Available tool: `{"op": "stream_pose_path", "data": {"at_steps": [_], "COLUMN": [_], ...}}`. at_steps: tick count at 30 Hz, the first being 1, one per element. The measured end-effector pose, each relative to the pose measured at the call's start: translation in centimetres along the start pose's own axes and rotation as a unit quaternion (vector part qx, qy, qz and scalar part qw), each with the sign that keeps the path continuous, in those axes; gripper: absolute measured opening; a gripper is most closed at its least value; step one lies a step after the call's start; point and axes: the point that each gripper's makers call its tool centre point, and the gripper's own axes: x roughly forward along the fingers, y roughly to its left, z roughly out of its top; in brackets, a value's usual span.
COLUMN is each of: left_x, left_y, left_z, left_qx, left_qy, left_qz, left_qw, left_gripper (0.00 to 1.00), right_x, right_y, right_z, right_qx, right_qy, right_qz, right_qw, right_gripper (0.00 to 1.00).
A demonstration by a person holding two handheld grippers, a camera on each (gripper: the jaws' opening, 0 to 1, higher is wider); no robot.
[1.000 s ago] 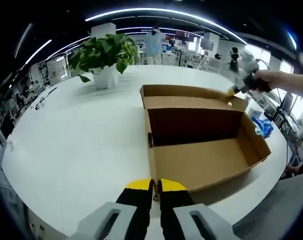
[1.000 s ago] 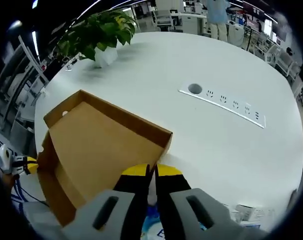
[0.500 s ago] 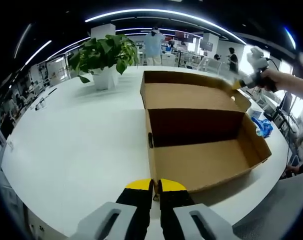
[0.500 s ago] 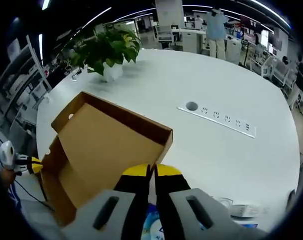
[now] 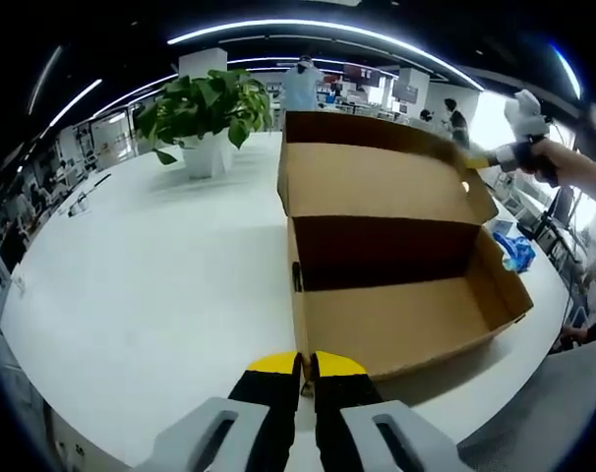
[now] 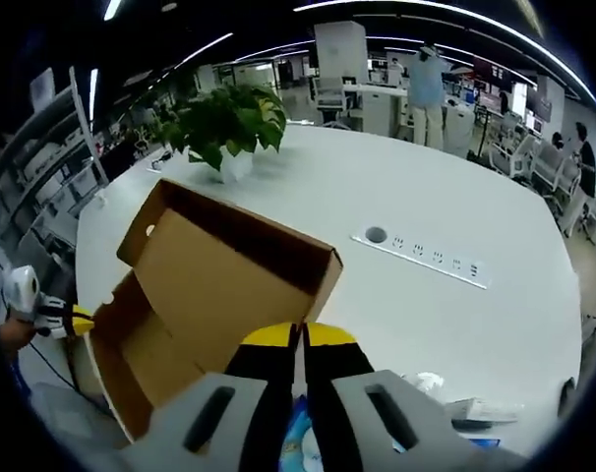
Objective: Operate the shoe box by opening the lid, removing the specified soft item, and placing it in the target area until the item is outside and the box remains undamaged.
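A brown cardboard shoe box (image 5: 406, 315) lies on the white table, and its inside shows only bare brown floor. Its hinged lid (image 5: 377, 182) stands raised behind it, also seen as the lid (image 6: 229, 280) from the other side. My left gripper (image 5: 299, 366) is shut at the box's near corner and appears to pinch its wall; it shows again as the left gripper (image 6: 67, 320). My right gripper (image 6: 298, 339) is shut on the lid's free edge, seen as the right gripper (image 5: 490, 157) at the lid's far corner. A blue and white bundle (image 5: 519, 251) lies beside the box.
A potted plant (image 5: 205, 118) stands at the back left of the round table. A power strip (image 6: 421, 258) is set in the tabletop beyond the lid. Small white items (image 6: 475, 411) lie near the table's edge (image 5: 101, 433). People stand far behind.
The lid has swung up from nearly flat to steeply raised, carried by my right gripper. The left gripper and the box body have stayed put.
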Motion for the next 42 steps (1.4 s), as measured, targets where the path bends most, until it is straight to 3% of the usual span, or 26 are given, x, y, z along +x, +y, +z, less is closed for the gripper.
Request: {"op": "stream_pose_path", "data": {"at_steps": [14, 42], "left_x": [-0.4, -0.5], "left_y": [0.2, 0.0], "left_z": [-0.3, -0.1], "left_qx": [0.009, 0.024], "left_qy": [0.003, -0.007], "left_qz": [-0.008, -0.026], "left_qw": [0.9999, 0.9993], "left_gripper": [0.04, 0.06], "right_x": [-4.0, -7.1], "right_y": [2.8, 5.5], "right_z": [-0.8, -3.4], "right_qx": [-0.009, -0.010], "right_qy": [-0.052, -0.121], "right_qz": [-0.009, -0.021], "right_qw": [0.9986, 0.9924], "right_gripper": [0.00, 0.02]}}
